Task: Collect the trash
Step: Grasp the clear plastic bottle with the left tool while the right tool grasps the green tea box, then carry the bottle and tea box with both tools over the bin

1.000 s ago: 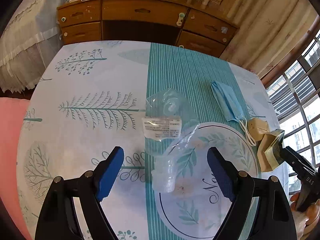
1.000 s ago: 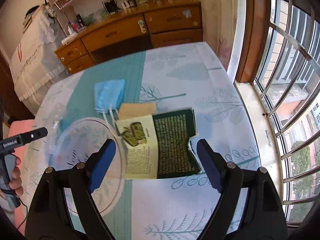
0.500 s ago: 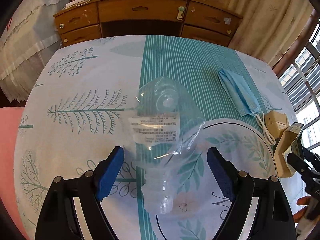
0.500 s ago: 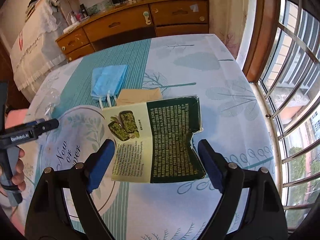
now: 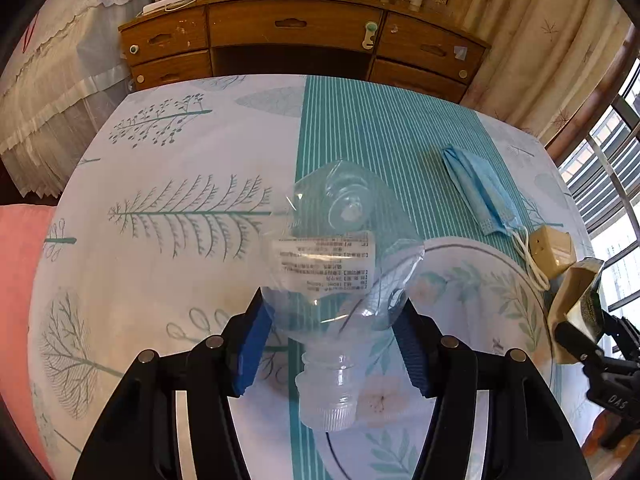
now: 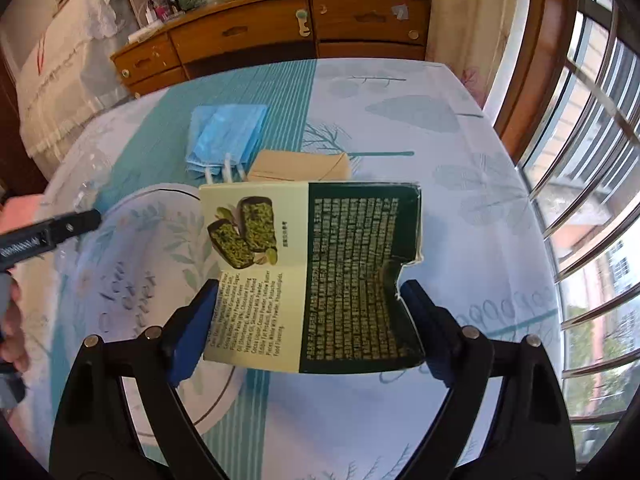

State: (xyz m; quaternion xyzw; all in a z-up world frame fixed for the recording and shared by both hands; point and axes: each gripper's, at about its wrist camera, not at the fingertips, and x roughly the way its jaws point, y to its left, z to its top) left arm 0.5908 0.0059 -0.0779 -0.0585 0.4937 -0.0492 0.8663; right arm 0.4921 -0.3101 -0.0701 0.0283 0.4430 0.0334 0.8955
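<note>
The surface (image 5: pixel 160 264), covered by a tree-patterned cloth, is seen in both views. A wooden dresser (image 5: pixel 296 40) stands beyond it. A flattened green-and-cream carton (image 6: pixel 312 276) is seen fully only in the right view, between the opening jaws of the right tool (image 6: pixel 310 316); contact cannot be told. A crushed clear bottle (image 5: pixel 332 280) is plain only in the left view, flanked by the closing left tool (image 5: pixel 334 344), pads at its sides. A blue mask (image 5: pixel 480 196) and tan box (image 5: pixel 554 248) lie beside.
</note>
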